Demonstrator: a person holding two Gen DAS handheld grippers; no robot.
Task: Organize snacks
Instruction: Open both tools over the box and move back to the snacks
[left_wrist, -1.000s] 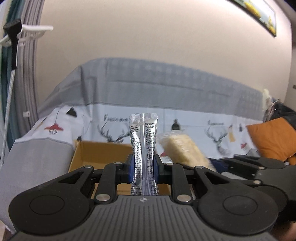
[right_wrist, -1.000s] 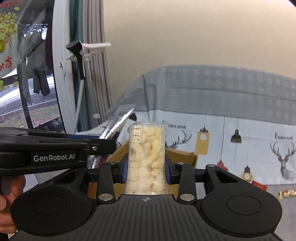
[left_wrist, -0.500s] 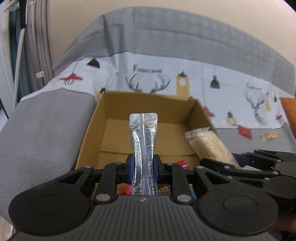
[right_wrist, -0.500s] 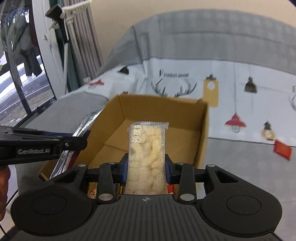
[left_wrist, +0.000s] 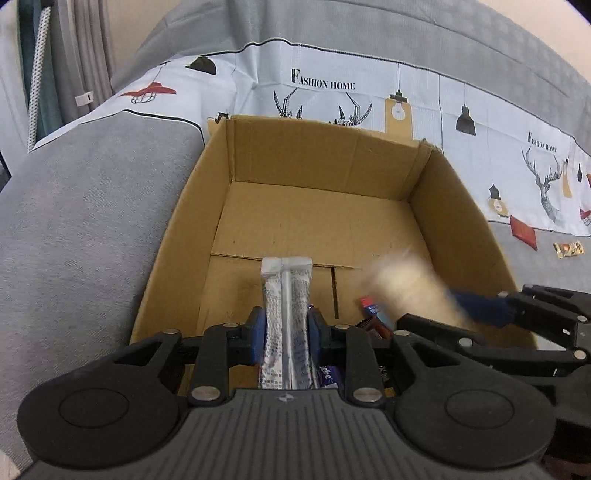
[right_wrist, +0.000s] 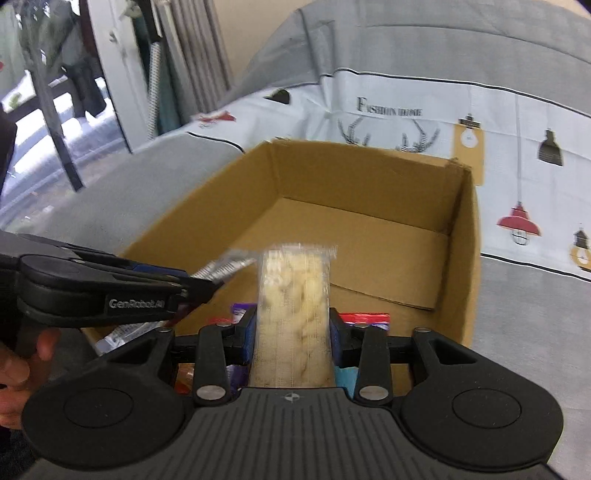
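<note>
We hold both over the cardboard box (left_wrist: 314, 173): left gripper (left_wrist: 286, 332) clamps a silver sachet (left_wrist: 286, 295); right gripper (right_wrist: 293, 332), at 3 o'clock, clamps a clear snack pack (right_wrist: 295, 291).

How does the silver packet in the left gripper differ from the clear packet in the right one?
The silver packet is opaque foil with printed text; the clear packet shows pale yellow pieces inside. The silver packet is narrower, the clear packet wider. Both are clamped upright, left gripper and right gripper, above the cardboard box.
</note>
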